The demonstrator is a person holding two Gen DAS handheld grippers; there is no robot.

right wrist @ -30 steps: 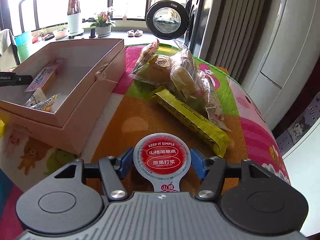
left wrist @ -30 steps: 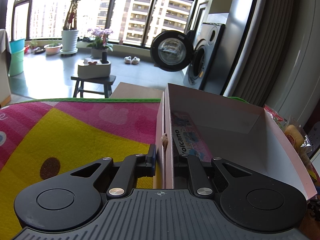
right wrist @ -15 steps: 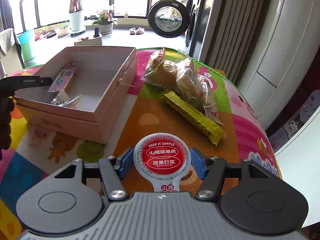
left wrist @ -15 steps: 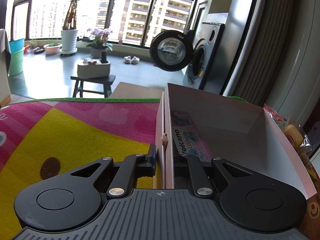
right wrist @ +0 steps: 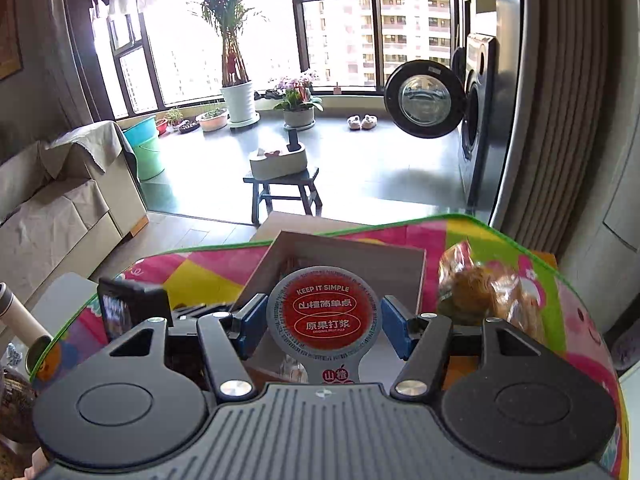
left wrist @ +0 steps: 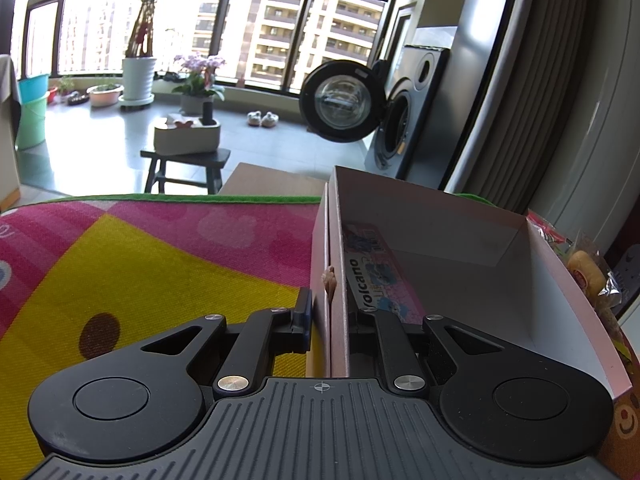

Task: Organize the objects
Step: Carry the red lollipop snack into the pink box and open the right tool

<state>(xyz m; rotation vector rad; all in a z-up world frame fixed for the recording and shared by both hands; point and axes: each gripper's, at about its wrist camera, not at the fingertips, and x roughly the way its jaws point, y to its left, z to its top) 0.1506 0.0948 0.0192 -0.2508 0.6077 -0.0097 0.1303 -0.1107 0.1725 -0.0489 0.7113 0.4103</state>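
Note:
My left gripper (left wrist: pixel 330 322) is shut on the left wall of an open pink box (left wrist: pixel 440 218), one finger outside and one inside. A flat packet marked "Volcano" (left wrist: pixel 372 272) lies inside along that wall. In the right wrist view my right gripper (right wrist: pixel 323 326) is shut on a round snack cup with a red foil lid (right wrist: pixel 324 308), held above the near part of the pink box (right wrist: pixel 360 258). Most of the box's inside is hidden behind the cup. The left gripper's black body (right wrist: pixel 132 308) shows at the box's left.
Several wrapped cakes and snack bags (right wrist: pixel 484 292) lie right of the box on the colourful mat (left wrist: pixel 140 264), also seen as snack bags (left wrist: pixel 588 276). A thermos (right wrist: pixel 20 316) stands off the mat's left edge. Beyond are a stool (right wrist: pixel 286 188) and a washing machine (right wrist: pixel 472 128).
My right gripper has carried the red-lidded cup forward and left, from the mat in front of the snacks to just over the box, and now looks more level. The left gripper stays put.

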